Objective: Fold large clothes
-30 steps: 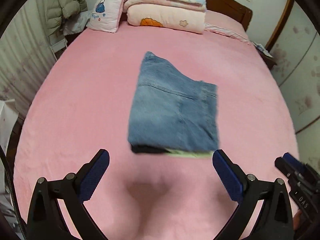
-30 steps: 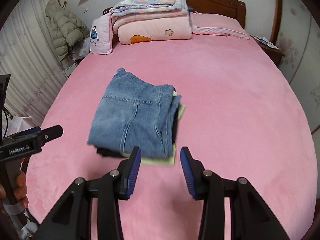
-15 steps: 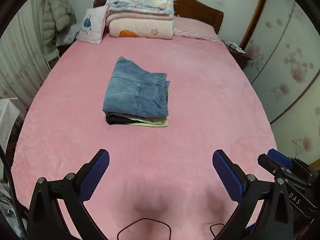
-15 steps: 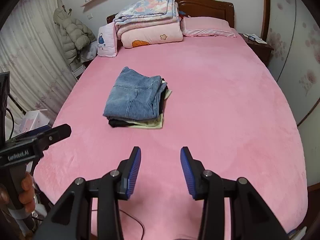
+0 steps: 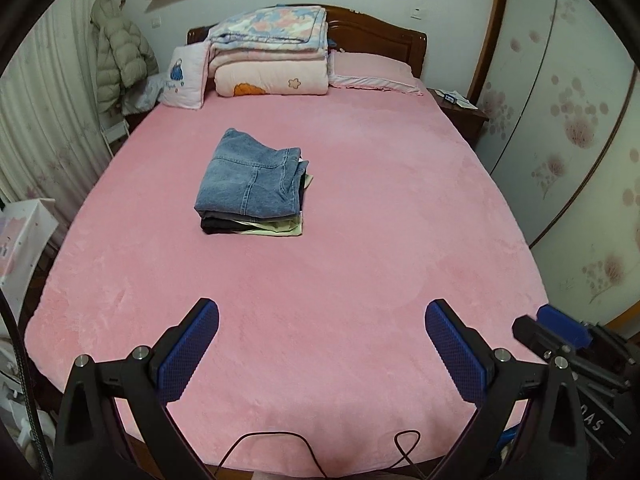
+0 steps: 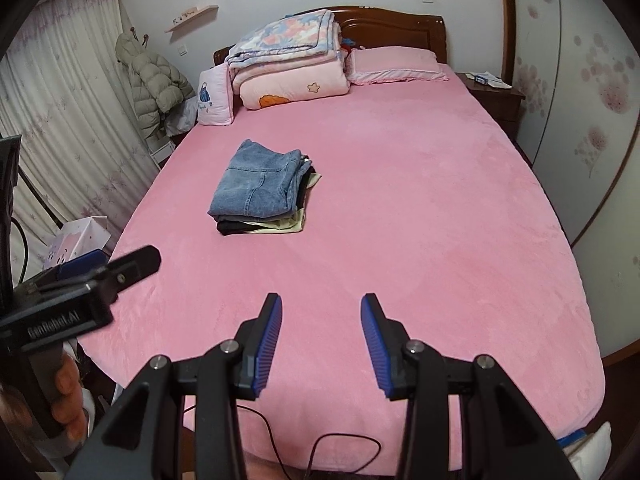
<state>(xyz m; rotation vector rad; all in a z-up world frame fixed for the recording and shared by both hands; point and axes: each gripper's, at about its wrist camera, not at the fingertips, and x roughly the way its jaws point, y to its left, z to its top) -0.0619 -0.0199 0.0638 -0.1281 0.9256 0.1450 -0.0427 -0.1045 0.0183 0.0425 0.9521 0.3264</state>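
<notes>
Left wrist view: left gripper (image 5: 322,322) sat at 6 o'clock, jaws wide apart, nothing between the blue pads (image 5: 188,354). Below it lay the pink bed (image 5: 380,240). The pile of folded clothes (image 5: 252,190) rested on the bed at about 11 o'clock from the gripper, well apart from it. Folded jeans (image 5: 250,180) were on top, a dark piece and a pale green piece under them. At 12 o'clock, stacked quilts (image 5: 272,56) lay against the wooden headboard (image 5: 380,36), a pink pillow (image 5: 372,72) just beside them and a small cushion (image 5: 184,78) on the other side. A puffy coat (image 5: 120,64) hung at 10 o'clock. Part of the right gripper's body showed at 4 o'clock. Thin black cables (image 5: 280,446) ran along the bed's near edge at 6 o'clock.

Right wrist view: right gripper (image 6: 321,318) at 6 o'clock, jaws partly apart, empty, hanging over the bed's near end. The clothes pile sat at 11 o'clock from it, well apart, jeans on top. Quilts, pillow and headboard at 12 o'clock. A nightstand (image 6: 496,96) stood at 2 o'clock beside the bed. The left gripper's body was at 9 o'clock, with the person's hand (image 6: 66,400) wrapped round its handle at 8 o'clock. Curtains (image 6: 60,120) covered the wall at 10 o'clock.
</notes>
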